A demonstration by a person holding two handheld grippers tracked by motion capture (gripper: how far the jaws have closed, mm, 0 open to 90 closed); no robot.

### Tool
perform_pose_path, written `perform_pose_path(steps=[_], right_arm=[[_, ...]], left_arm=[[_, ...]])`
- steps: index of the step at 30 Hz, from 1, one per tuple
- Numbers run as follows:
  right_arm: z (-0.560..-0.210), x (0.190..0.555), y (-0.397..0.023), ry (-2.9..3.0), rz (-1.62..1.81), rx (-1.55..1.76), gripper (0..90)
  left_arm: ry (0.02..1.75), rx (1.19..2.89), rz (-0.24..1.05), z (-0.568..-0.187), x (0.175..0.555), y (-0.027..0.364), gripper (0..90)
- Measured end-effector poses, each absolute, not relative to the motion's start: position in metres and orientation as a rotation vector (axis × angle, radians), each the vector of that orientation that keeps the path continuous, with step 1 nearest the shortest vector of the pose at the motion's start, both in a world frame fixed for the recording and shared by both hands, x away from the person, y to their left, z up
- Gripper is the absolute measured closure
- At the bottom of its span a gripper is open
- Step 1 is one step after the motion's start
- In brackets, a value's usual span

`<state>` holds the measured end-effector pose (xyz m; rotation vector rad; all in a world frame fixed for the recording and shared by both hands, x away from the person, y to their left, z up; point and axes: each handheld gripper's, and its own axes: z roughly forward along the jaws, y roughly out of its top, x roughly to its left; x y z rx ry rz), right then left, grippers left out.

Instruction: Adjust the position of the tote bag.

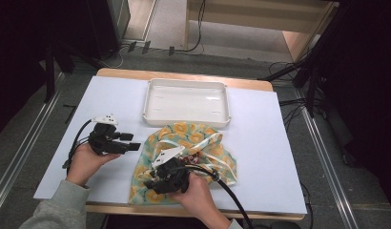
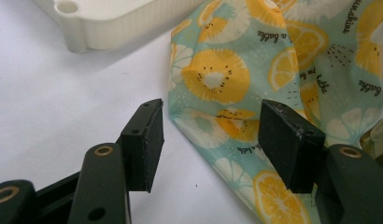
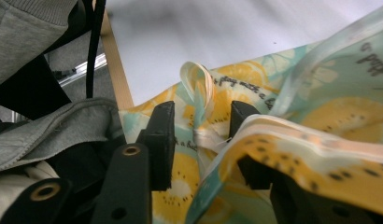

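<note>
Near edge of the table [image 1: 260, 157]: right gripper [image 1: 153, 183], jaws parted around a pale strap loop [image 3: 199, 86] of the fruit-print bag [image 1: 203, 143], pads not pressing it. Left edge: left gripper [image 1: 134, 145], jaws wide and empty, just beside the bag's edge. Far edge: white tray [image 1: 186, 101], just beyond the bag.

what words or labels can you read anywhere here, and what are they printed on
"a bathe": on the fruit-print cloth, left gripper view, repeated, upside down.
"bathe": same cloth, right edge of that view.
"joy with a b...": on the cloth in the right gripper view, start and end cut off.
"a pop...": top right of that view, cut off.
Other script on the cloth: too partial to read.
White tray: no text.
</note>
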<state>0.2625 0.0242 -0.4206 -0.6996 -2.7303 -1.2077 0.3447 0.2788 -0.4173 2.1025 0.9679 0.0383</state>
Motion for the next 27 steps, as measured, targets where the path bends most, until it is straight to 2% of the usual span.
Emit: perform_pose_path(steps=[2,11,27], right_arm=[[-0.420,0.263,0.020,-2.738,-1.206,-0.700,54.1],[-0.418,0.262,0.001,-2.745,-1.207,-0.730,49.8],[-0.403,0.254,-0.041,-2.725,-1.274,-0.796,46.7]], left_arm=[[0.964,2.105,0.038,-0.417,0.345,0.279,41.4],[0.964,2.103,0.039,-0.417,0.344,0.279,41.4],[0.965,2.108,0.042,-0.417,0.344,0.278,41.5]])
